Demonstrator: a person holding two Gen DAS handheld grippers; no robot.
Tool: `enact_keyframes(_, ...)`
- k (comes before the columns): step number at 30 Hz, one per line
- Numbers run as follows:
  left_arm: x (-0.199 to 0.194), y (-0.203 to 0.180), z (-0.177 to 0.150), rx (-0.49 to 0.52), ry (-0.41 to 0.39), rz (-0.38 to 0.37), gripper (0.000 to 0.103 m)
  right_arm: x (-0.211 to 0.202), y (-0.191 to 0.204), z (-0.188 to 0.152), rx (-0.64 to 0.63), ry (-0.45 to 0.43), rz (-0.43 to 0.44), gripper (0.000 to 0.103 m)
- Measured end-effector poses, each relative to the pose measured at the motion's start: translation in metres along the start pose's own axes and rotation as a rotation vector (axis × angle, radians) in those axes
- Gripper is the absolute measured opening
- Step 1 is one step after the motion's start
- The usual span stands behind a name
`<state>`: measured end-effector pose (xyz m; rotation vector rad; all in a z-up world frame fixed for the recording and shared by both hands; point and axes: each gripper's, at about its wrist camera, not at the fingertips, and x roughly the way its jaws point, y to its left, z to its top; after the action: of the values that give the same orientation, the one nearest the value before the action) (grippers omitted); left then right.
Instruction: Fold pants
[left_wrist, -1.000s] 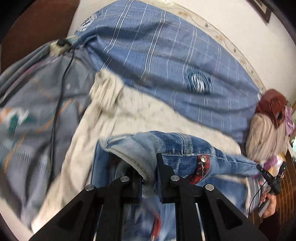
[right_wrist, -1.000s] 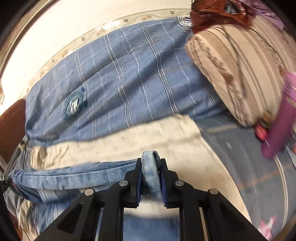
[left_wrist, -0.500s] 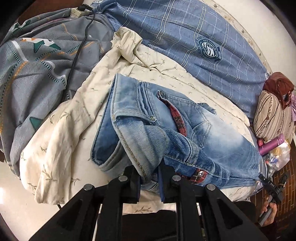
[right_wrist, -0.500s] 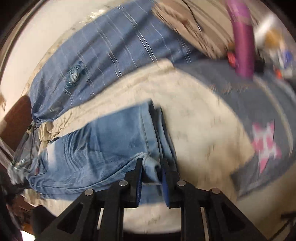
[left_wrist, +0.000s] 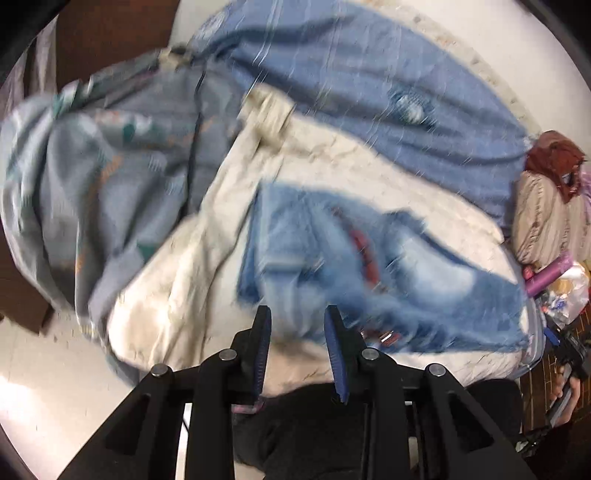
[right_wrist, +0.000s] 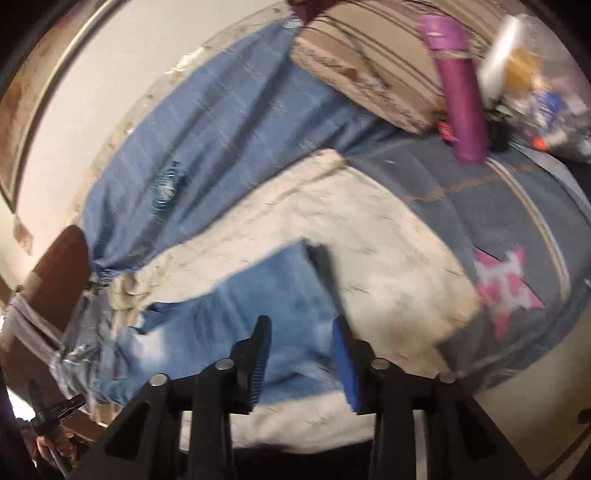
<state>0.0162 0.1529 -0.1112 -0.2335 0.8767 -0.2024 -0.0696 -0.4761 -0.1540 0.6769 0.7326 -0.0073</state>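
Spread over the bed, a cream sheet carries the folded jeans, and we hold our left gripper and right gripper just above them, fingers spread, gripping nothing.

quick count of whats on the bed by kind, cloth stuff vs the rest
Jeans: 1
Bed covers: 3 (cream sheet, blue checked blanket, grey patterned quilt)
Pillows: 1 (striped pillow)
Bottles: 1 (purple bottle)
Plastic bags of small items: 1
Total: 7
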Motion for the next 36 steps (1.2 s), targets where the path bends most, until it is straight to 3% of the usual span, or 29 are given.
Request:
enact_keyframes(3,-0.008,-0.028,0.012,0.046,-0.052,-0.062,0.033,0.014,0.026,0.005,-0.039,0.0,0.011,0.057)
enact_keyframes(7,0.017,-0.068,0.017,0.124,-0.033,-0.09,0.038,0.05,0.059,-0.001,-0.106,0.084,0.024,0.057)
enact_keyframes(11,0.055,-0.089,0.01,0.152,0.05,-0.091,0.038,0.079,0.072,-0.016,-0.161,0.182,0.004,0.057)
enact_keyframes(15,0.095,-0.092,-0.004,0.176,0.22,0.027,0.038,0.098,0.061,-0.034,-0.188,0.278,-0.09,0.056)
enact_keyframes(18,0.108,-0.089,-0.013,0.181,0.302,0.051,0.037,0.105,0.04,-0.044,-0.161,0.378,-0.122,0.056)
enact_keyframes(22,0.1,-0.093,-0.01,0.197,0.289,0.062,0.038,0.095,0.047,-0.038,-0.211,0.367,-0.14,0.056)
enact_keyframes(27,0.078,-0.108,0.002,0.211,0.199,0.016,0.04,0.087,0.074,-0.012,-0.24,0.253,-0.095,0.056)
enact_keyframes(30,0.083,-0.108,0.007,0.206,0.184,0.028,0.044,0.1,0.095,-0.005,-0.26,0.235,-0.087,0.056)
enact_keyframes(36,0.111,-0.083,0.012,0.086,0.211,0.087,0.044,0.145,0.12,-0.003,-0.266,0.266,-0.072,0.056)
